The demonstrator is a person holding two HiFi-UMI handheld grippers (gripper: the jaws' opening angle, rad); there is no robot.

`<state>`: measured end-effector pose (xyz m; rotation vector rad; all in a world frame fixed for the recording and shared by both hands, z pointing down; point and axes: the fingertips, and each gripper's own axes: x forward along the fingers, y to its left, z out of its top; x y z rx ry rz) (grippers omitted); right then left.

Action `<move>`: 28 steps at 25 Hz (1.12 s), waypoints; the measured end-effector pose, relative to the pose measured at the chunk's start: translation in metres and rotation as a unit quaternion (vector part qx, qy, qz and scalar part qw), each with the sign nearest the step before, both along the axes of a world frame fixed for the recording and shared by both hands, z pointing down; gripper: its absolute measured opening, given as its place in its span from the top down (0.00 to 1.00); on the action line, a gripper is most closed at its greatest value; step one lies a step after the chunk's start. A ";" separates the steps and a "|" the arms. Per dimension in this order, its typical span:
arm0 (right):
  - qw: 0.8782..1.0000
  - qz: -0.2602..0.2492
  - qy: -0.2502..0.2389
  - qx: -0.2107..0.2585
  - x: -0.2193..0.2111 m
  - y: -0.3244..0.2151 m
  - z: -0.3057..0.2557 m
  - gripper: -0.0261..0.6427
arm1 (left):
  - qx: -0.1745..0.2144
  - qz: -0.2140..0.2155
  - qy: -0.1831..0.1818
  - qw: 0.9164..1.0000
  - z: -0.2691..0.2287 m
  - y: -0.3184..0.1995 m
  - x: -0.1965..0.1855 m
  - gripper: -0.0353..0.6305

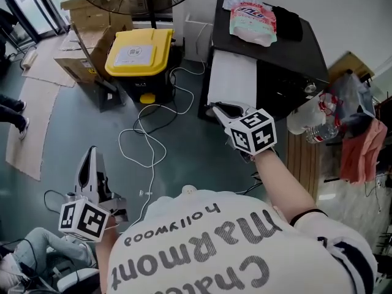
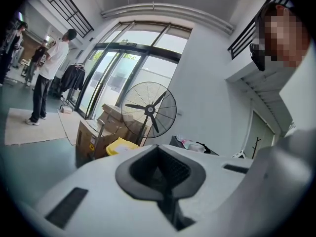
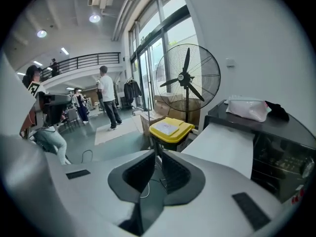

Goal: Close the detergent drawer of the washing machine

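**1. Work item.** In the head view the washing machine (image 1: pixel 288 54) stands at 1 o'clock. Its dark top carries a detergent pouch (image 1: pixel 253 22) and a black cloth (image 1: pixel 289 23). A white panel (image 1: pixel 233 78) adjoins the top's 7 o'clock edge. No drawer outline can be resolved, so the detergent drawer is judged to be this panel or to sit in it. Whether it stands out or is pushed home cannot be told.

**2. Right gripper.** The right gripper (image 1: pixel 217 108) sits at the panel's 6 o'clock edge, with its tips just beside the lower corner. Contact cannot be confirmed. The jaws are clenched to a thin slit with nothing between them. Judgement: closing a drawer calls for a push, not a grasp. Clenched jaws form one blunt, stiff nose that can bear on a flat face without a pad catching a rim. The tool slants downward, which suits bringing that nose onto the face from above.

**3. Left gripper.** The left gripper (image 1: pixel 92 159) hangs at 8 o'clock, well apart from the machine, with its jaws pressed together and empty. Judgement: one tool suffices for the push, so this one is parked out of the way.

**4. Surroundings.** A yellow-lidded bin (image 1: pixel 138 52) stands at 9 o'clock of the panel. A white cable (image 1: pixel 144 143) lies on the floor between the grippers. Neither touches the panel.
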<state>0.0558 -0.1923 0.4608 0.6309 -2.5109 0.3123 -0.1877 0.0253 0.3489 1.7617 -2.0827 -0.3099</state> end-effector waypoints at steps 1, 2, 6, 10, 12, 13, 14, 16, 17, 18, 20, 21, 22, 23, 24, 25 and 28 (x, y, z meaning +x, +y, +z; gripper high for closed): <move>1.000 -0.008 0.006 0.000 -0.003 -0.001 0.002 0.89 | -0.002 -0.002 0.001 1.000 0.002 0.000 -0.001 0.94; 1.000 -0.016 0.012 -0.002 -0.006 -0.002 0.005 0.88 | -0.003 -0.004 0.002 1.000 0.004 0.001 -0.002 0.94; 0.998 -0.040 0.043 0.001 -0.015 -0.005 0.014 0.80 | -0.008 -0.013 0.004 1.000 0.008 0.003 -0.008 0.94; 0.995 -0.069 0.075 0.005 -0.022 -0.006 0.024 0.76 | -0.012 -0.022 0.006 1.000 0.010 0.004 -0.013 0.94; 0.993 -0.081 0.086 -0.003 -0.025 -0.003 0.030 0.73 | -0.015 -0.025 0.006 1.000 0.013 0.006 -0.015 0.94; 0.992 -0.085 0.093 -0.003 -0.026 -0.002 0.034 0.73 | -0.018 -0.027 0.007 0.999 0.015 0.006 -0.015 0.94; 0.991 -0.089 0.102 0.002 -0.027 -0.002 0.037 0.73 | -0.020 -0.028 0.007 0.999 0.017 0.007 -0.016 0.94; 0.988 -0.098 0.122 0.015 -0.028 -0.002 0.042 0.73 | -0.023 -0.029 0.007 0.999 0.019 0.008 -0.016 0.94; 0.986 -0.103 0.133 0.020 -0.029 -0.002 0.044 0.73 | -0.024 -0.029 0.007 0.999 0.019 0.007 -0.017 0.94; 0.984 -0.107 0.142 0.025 -0.029 -0.001 0.046 0.73 | -0.025 -0.029 0.007 0.999 0.019 0.007 -0.017 0.94; 0.981 -0.107 0.156 0.032 -0.030 -0.003 0.047 0.74 | -0.028 -0.030 0.007 0.999 0.017 0.006 -0.018 0.94; 0.981 -0.102 0.159 0.033 -0.029 -0.005 0.047 0.76 | -0.029 -0.030 0.007 0.999 0.017 0.006 -0.020 0.94; 0.982 -0.096 0.160 0.032 -0.029 -0.007 0.047 0.78 | -0.031 -0.031 0.009 0.999 0.018 0.006 -0.021 0.94; 0.982 -0.091 0.162 0.032 -0.029 -0.008 0.047 0.78 | -0.033 -0.031 0.010 0.999 0.019 0.007 -0.023 0.94; 0.982 -0.087 0.163 0.032 -0.030 -0.009 0.048 0.79 | -0.035 -0.031 0.012 0.999 0.021 0.007 -0.024 0.94; 0.982 -0.084 0.166 0.033 -0.029 -0.010 0.049 0.81 | -0.036 -0.029 0.013 0.999 0.023 0.006 -0.025 0.94; 0.980 -0.080 0.178 0.036 -0.029 -0.012 0.051 0.82 | -0.040 -0.017 0.016 0.999 0.027 0.002 -0.026 0.94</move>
